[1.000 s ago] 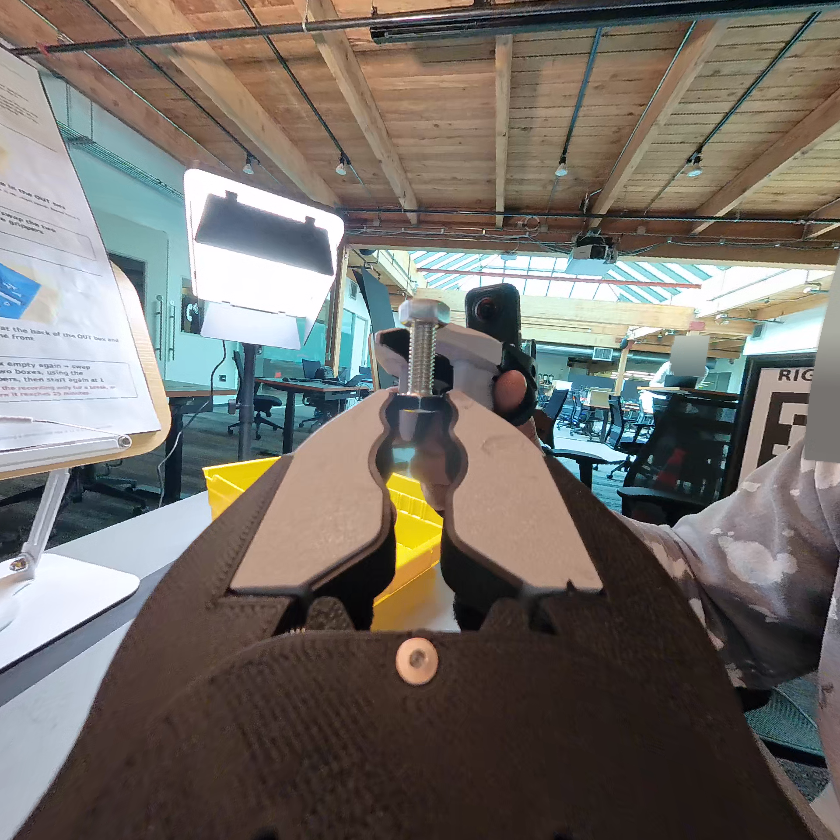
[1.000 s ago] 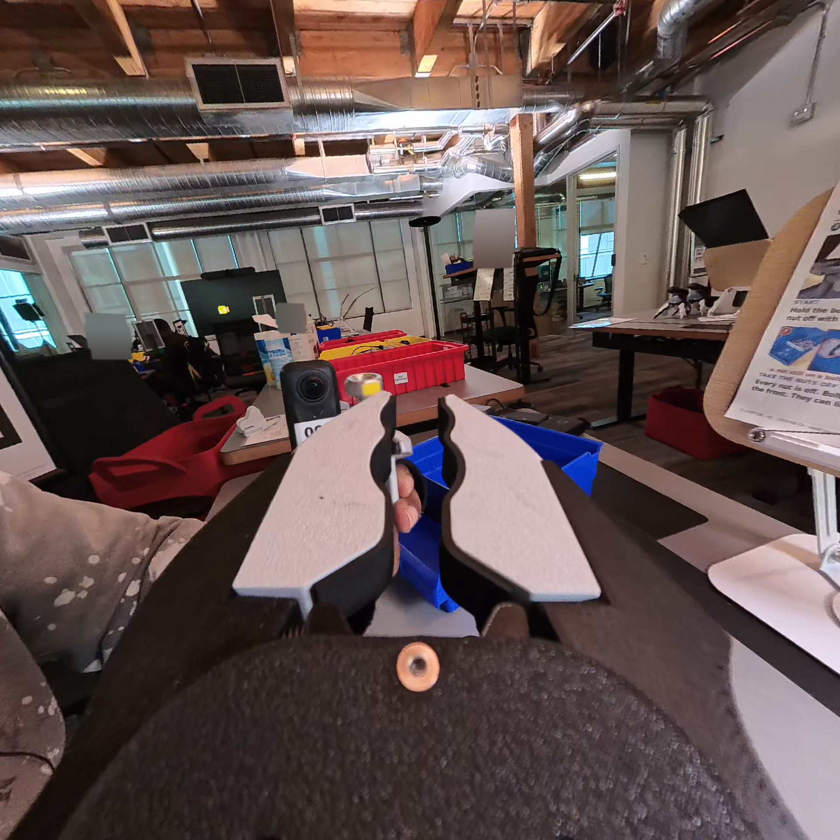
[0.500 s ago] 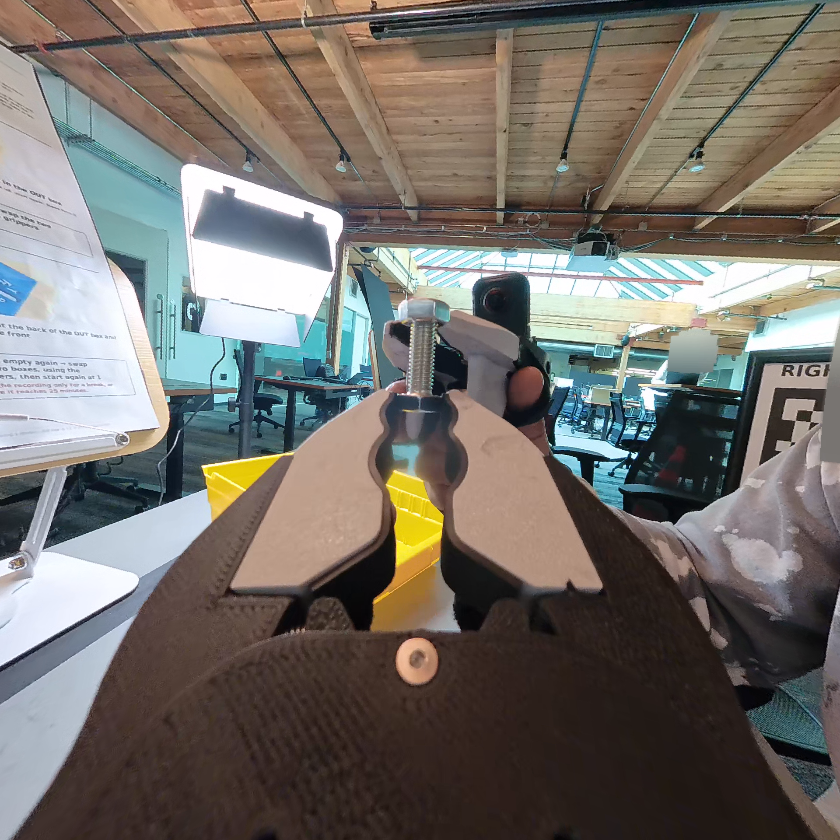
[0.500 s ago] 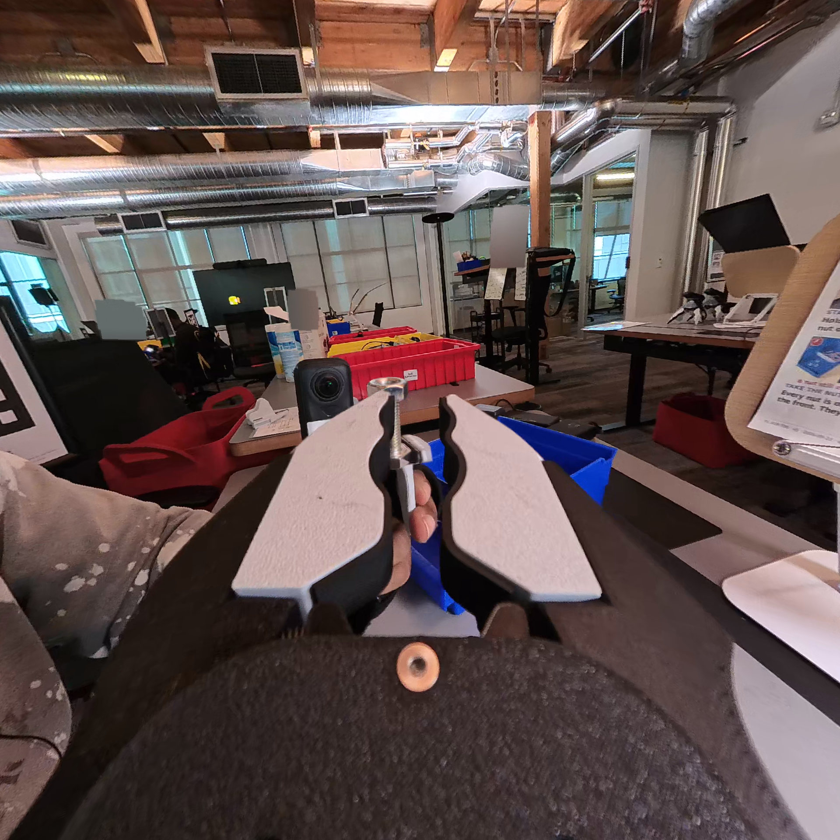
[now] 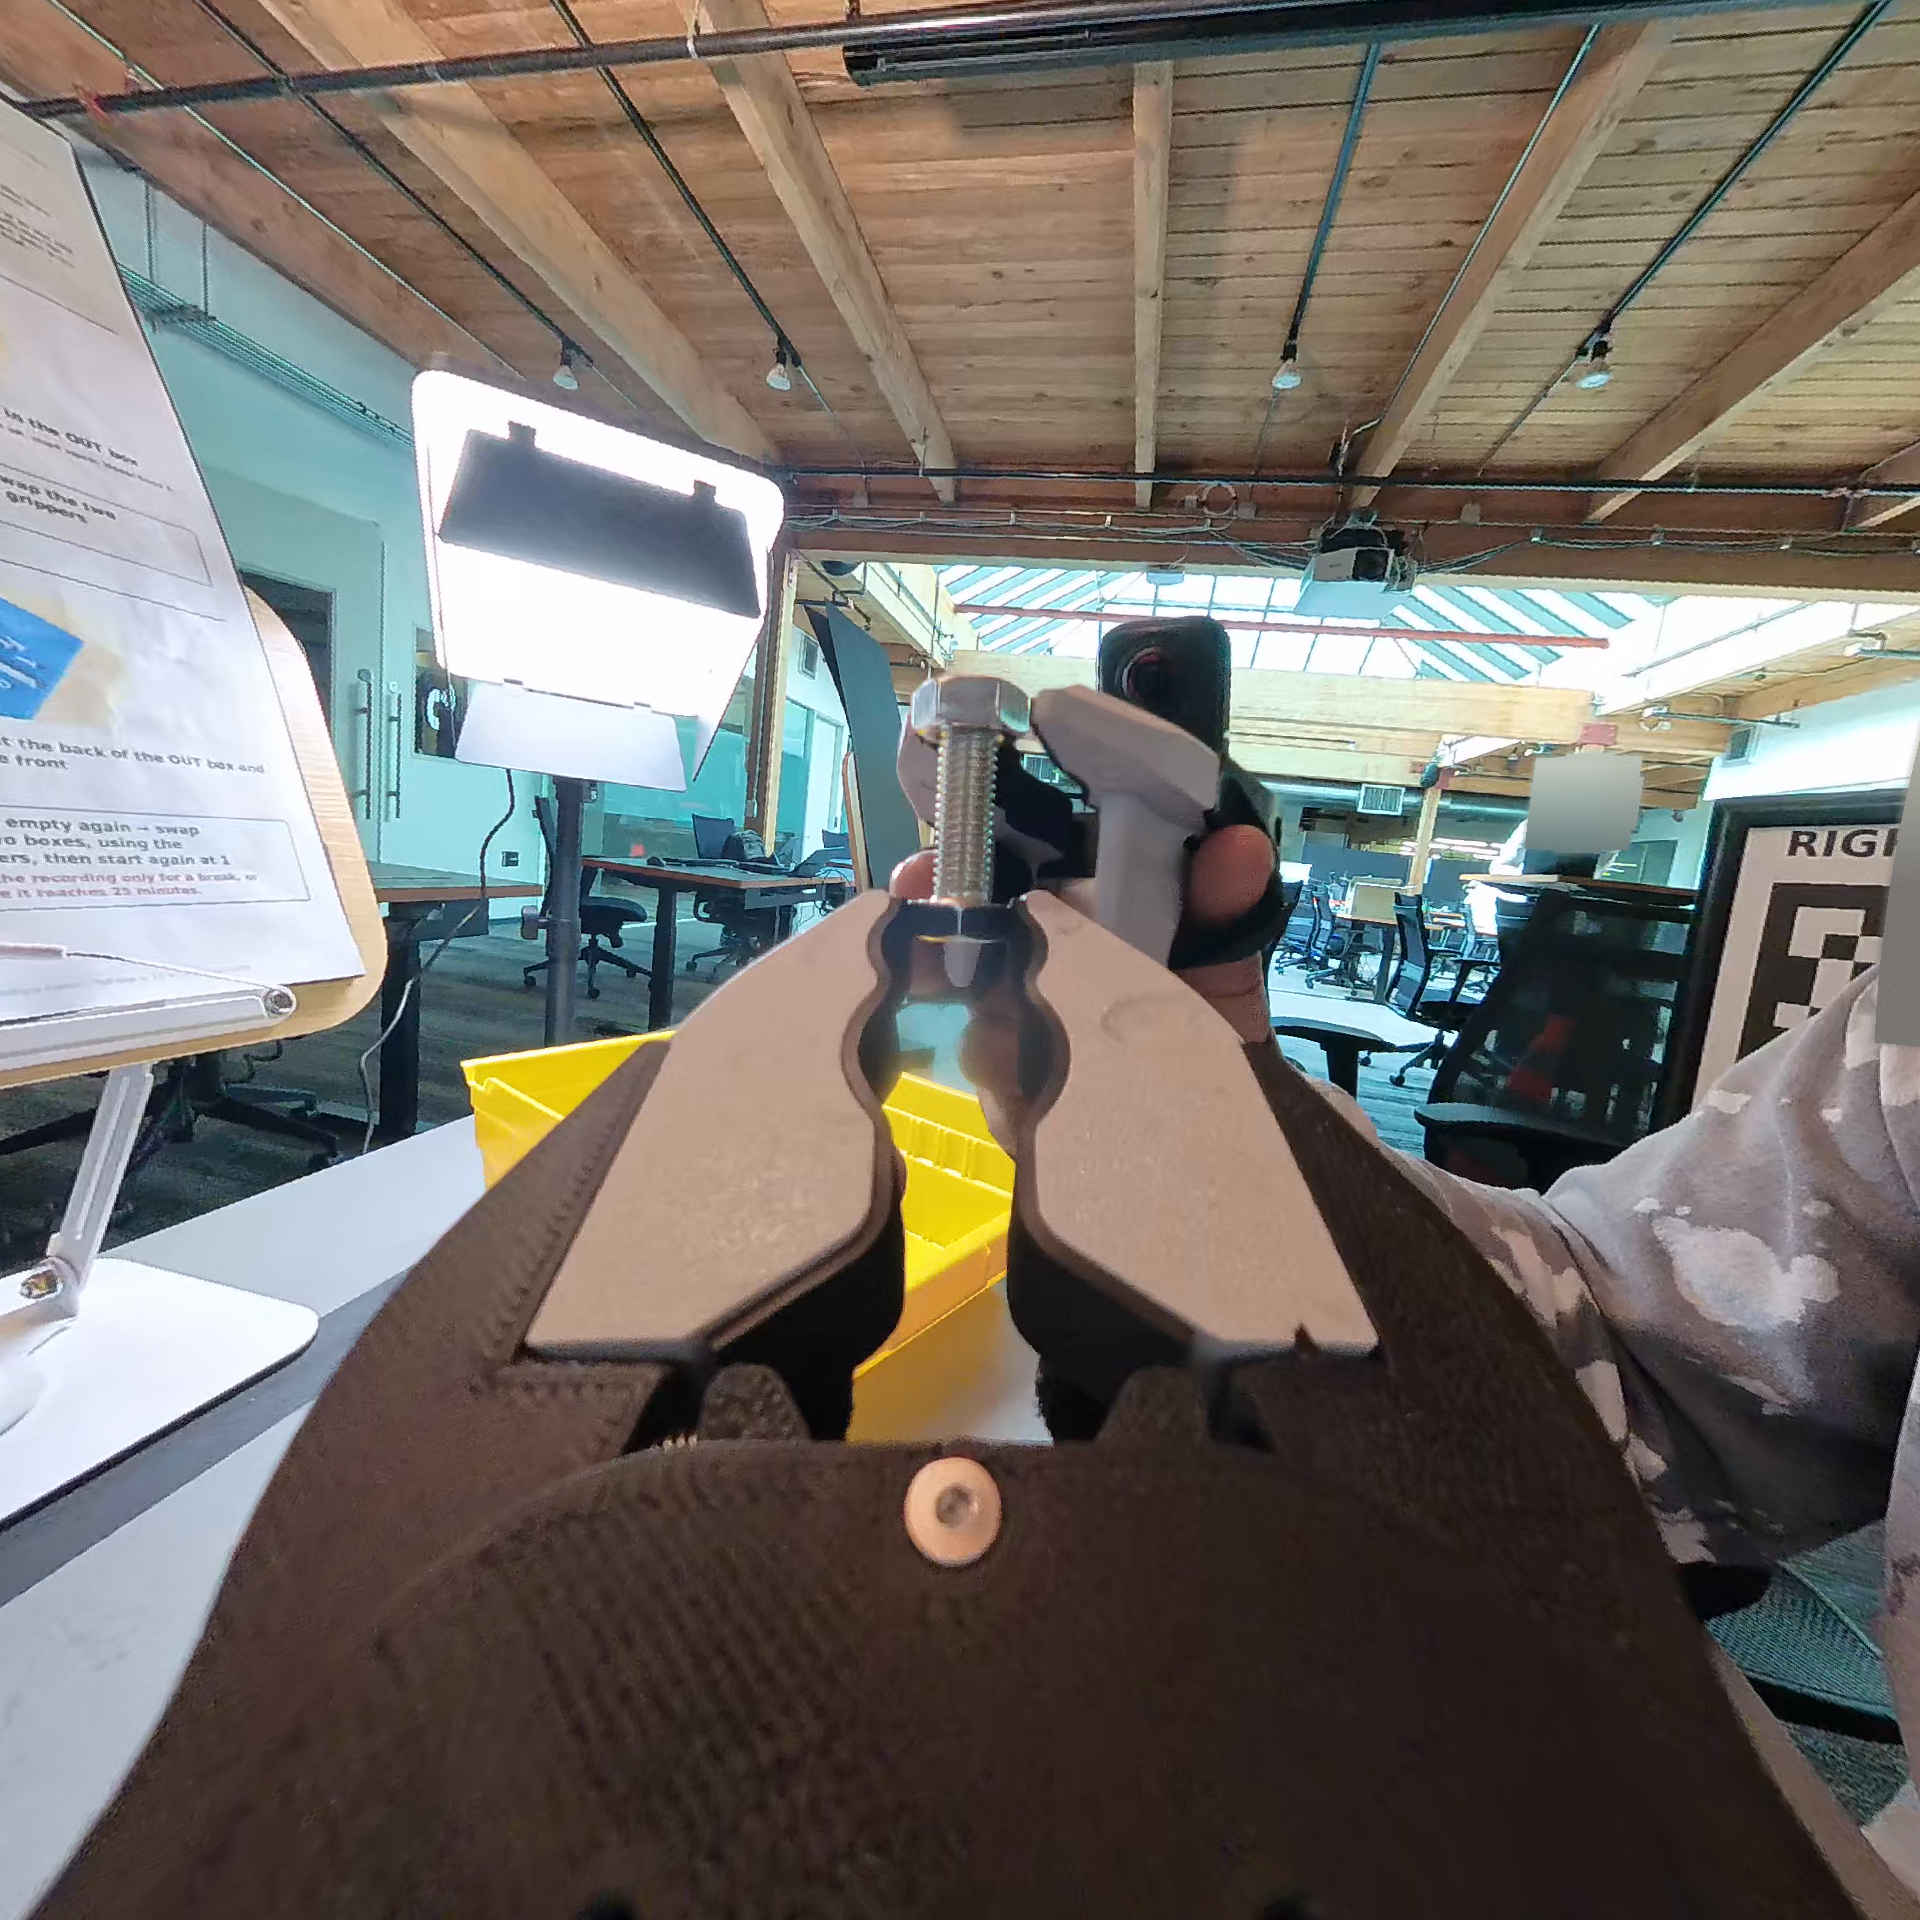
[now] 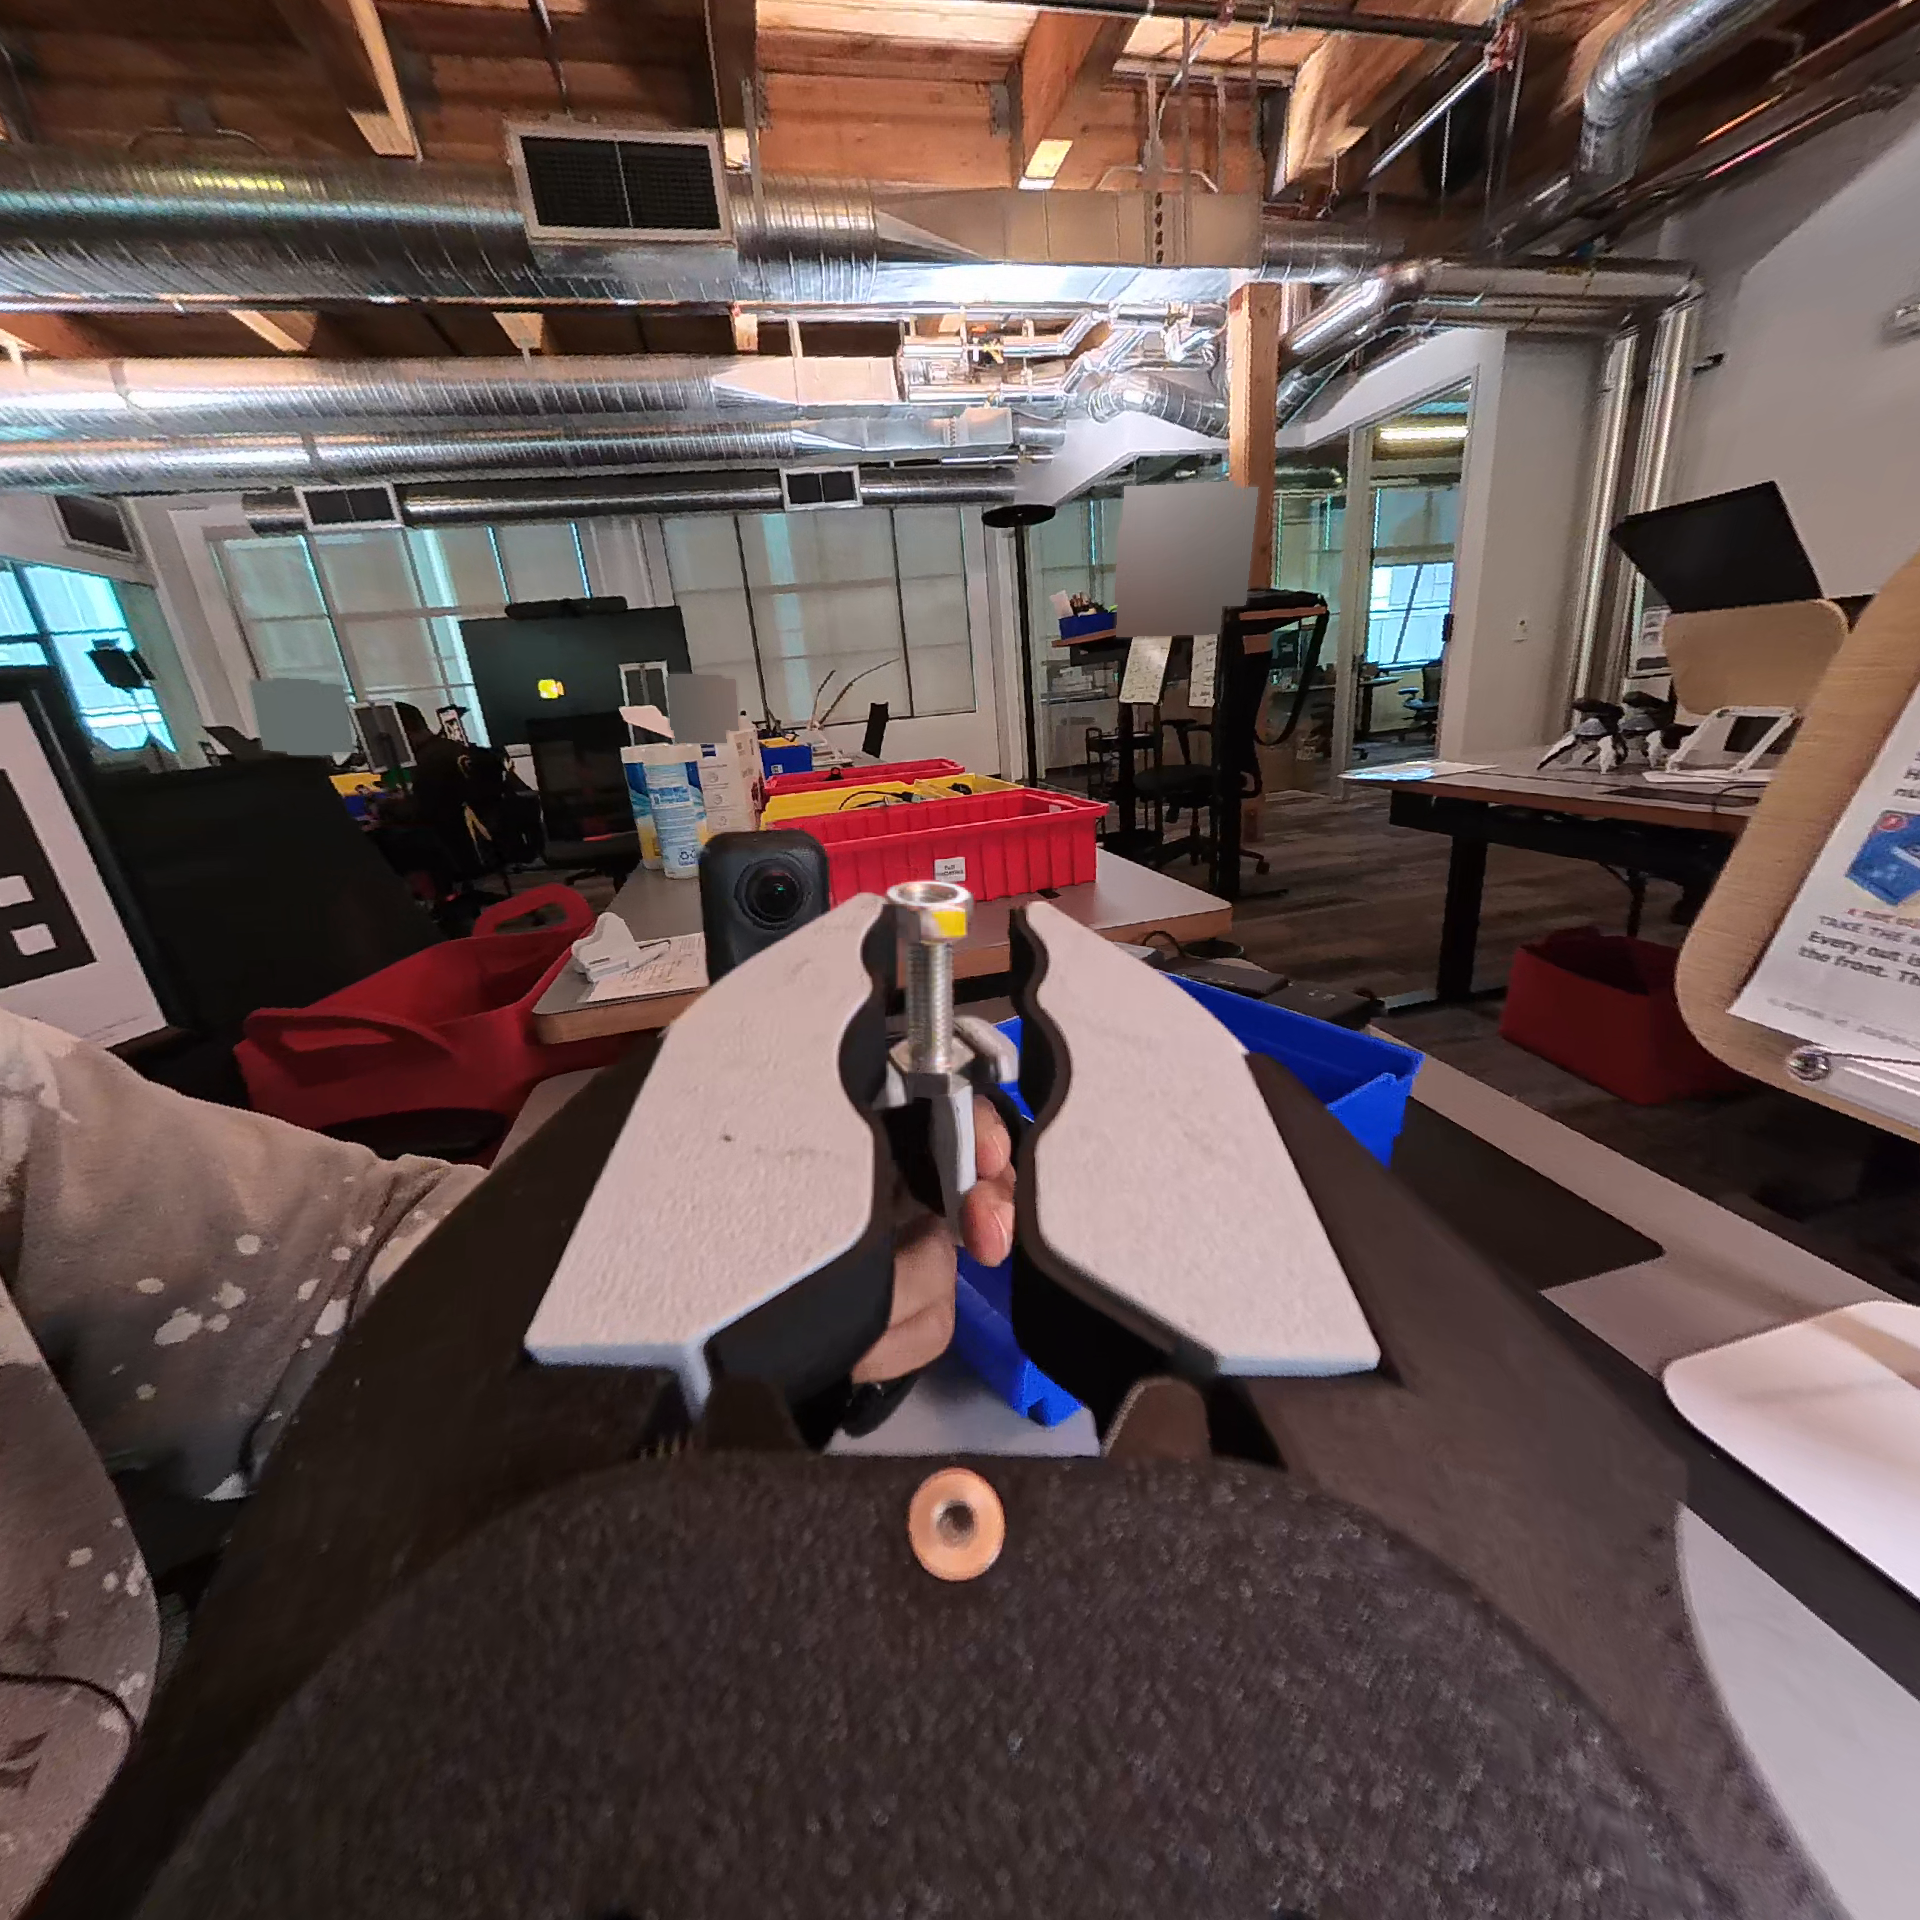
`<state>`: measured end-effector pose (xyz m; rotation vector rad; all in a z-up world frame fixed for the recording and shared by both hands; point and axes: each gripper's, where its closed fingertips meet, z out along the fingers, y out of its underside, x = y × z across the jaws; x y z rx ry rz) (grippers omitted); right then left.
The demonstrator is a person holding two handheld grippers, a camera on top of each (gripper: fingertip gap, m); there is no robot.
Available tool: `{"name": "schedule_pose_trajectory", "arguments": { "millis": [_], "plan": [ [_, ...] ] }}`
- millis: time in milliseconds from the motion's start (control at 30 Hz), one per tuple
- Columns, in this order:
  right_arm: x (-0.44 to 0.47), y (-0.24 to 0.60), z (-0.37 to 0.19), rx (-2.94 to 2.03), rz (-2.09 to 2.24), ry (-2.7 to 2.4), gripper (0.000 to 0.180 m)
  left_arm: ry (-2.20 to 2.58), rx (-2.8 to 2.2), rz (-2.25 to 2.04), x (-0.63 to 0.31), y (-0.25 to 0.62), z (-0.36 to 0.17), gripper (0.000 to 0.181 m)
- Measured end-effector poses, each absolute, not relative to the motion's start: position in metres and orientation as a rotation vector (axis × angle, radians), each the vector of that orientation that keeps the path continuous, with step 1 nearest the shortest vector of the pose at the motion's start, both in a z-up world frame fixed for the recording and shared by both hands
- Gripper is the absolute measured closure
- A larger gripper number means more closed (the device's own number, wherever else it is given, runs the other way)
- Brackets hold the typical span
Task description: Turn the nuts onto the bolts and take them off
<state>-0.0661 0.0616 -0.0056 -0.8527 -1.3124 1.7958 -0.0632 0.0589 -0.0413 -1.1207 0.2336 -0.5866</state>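
Left wrist view | left gripper (image 5: 958, 920) pinching nut (image 5: 956, 918), edge-on | right gripper (image 6: 943, 935) spread around bolt (image 6: 928, 982)

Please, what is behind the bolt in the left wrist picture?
Directly behind the bolt are the right gripper, open around its head end, and the hand carrying it. Farther back are desks and chairs. The left gripper holds the nut; the bolt's lower tip is covered.
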Motion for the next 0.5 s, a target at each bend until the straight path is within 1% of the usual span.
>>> {"name": "schedule_pose_trajectory", "arguments": {
  "millis": [67,133,267,500],
  "plan": [
    [-0.067,0.057,-0.008,-0.85,1.793,-1.331,0.156,0.236,-1.128,-0.59,-0.061,0.06,-0.044,0.163],
    [-0.068,0.054,-0.009,-0.848,1.789,-1.34,0.156,0.246,-1.132,-0.59,-0.059,0.061,-0.044,0.162],
    [-0.067,0.063,-0.006,-0.85,1.785,-1.306,0.164,0.241,-1.112,-0.592,-0.061,0.058,-0.04,0.163],
    [-0.068,0.054,-0.011,-0.836,1.794,-1.359,0.152,0.251,-1.129,-0.59,-0.059,0.06,-0.044,0.163]
  ]
}}
